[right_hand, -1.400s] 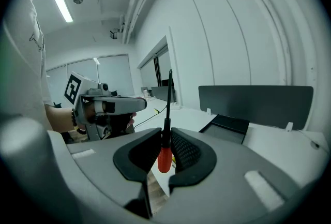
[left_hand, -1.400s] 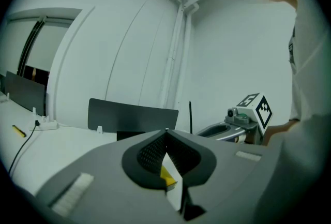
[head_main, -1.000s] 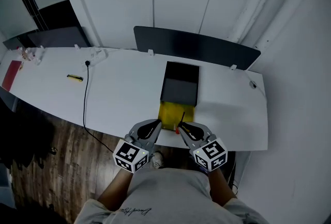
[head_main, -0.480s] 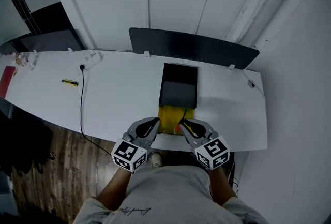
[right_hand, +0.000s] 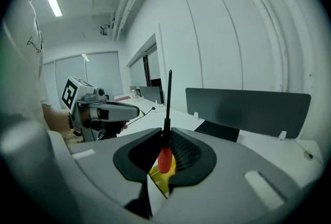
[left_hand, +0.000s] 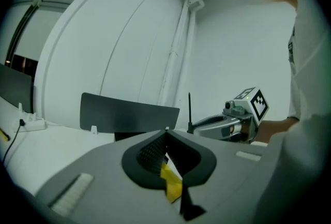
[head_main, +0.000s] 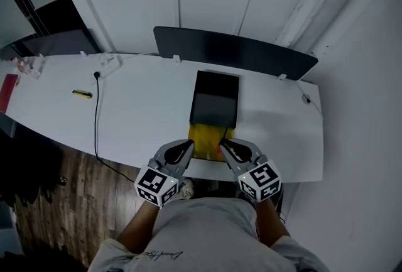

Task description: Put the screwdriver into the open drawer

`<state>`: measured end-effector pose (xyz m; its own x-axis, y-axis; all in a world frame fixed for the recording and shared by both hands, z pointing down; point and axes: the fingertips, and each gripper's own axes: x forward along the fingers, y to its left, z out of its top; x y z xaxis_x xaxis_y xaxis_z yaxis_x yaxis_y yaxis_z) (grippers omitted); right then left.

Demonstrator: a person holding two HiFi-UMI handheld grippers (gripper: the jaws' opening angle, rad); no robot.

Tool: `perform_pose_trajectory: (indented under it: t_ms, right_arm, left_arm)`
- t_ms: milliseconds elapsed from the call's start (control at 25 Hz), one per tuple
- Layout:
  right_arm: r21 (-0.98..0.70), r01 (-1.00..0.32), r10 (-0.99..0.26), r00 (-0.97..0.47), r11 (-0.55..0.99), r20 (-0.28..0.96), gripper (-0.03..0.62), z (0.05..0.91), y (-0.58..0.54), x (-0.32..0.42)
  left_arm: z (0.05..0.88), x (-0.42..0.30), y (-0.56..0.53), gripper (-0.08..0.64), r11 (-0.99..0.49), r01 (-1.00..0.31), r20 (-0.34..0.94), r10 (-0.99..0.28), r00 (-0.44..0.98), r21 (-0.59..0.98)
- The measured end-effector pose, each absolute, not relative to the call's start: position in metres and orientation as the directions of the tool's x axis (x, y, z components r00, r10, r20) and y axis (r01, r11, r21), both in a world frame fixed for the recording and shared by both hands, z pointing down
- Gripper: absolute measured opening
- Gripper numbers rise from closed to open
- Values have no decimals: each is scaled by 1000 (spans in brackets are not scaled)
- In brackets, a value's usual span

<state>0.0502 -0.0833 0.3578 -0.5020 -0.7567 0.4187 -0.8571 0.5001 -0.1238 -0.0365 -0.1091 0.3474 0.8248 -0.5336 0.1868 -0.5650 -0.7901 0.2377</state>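
right gripper (right_hand: 166,133) pinched on the screwdriver (right_hand: 165,157), clamped about where the red handle meets the black shaft. Shaft sticks up out of the jaws, handle hangs below them, so the long axis is roughly upright and tilted a bit to the far side. left gripper (left_hand: 165,136) has its pads pressed together with nothing between them; it is just left of the right one, over the near desk edge

Key relation: the yellow drawer (head_main: 205,139) lies directly under and slightly far-left of the right gripper's tips. In the right gripper view yellow shows just beneath the handle end, not touching it. Drawer looks pulled out toward the near side from a black box (head_main: 217,98) on the white desk (head_main: 144,114). Right gripper is the one carrying the tool and sits over the drawer's right near corner; left gripper is by its left near corner, so the two are about equally near

Judgement: carry is nearly finished. What's left is to lower the tool, probably laying it flatter so the long axis runs along the drawer, then let go

Materials: handle is smooth red plastic, rounded; shaft a thin dark metal rod; jaw pads black, ribbed; gripper bodies grey matte plastic. Drawer is bright yellow with a flat floor, contents not readable. Desk top smooth and white, with a dark divider panel (head_main: 232,54) along its far edge and a black cable (head_main: 96,120) at far left
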Motion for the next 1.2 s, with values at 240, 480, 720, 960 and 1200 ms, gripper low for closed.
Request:
perform_pose_trajectory:
  t_ms: [240, 480, 720, 960, 1200]
  right_arm:
    - [-117, -848, -744, -513, 517, 429, 71, 360, -94, 62]
    - [-126, -840, -723, -523, 528, 452, 71, 369, -102, 67]
    - [-110, -842, -712, -510, 529, 483, 71, 380, -107, 73]
    - [-115, -841, -699, -509, 529, 502, 71, 393, -110, 75]
    - [-114, -840, -679, -502, 531, 536, 71, 408, -111, 76]
  left_arm:
    - [352, -26, -118, 0, -780, -577, 196, -543, 817, 243]
    - [361, -22, -126, 0, -774, -583, 217, -542, 812, 248]
    - [370, -18, -127, 0, -775, -584, 239, -535, 810, 244]
    - [379, -20, -128, 0, -764, -596, 250, -543, 801, 249]
    - [389, -21, -128, 0, -757, -601, 266, -543, 797, 256]
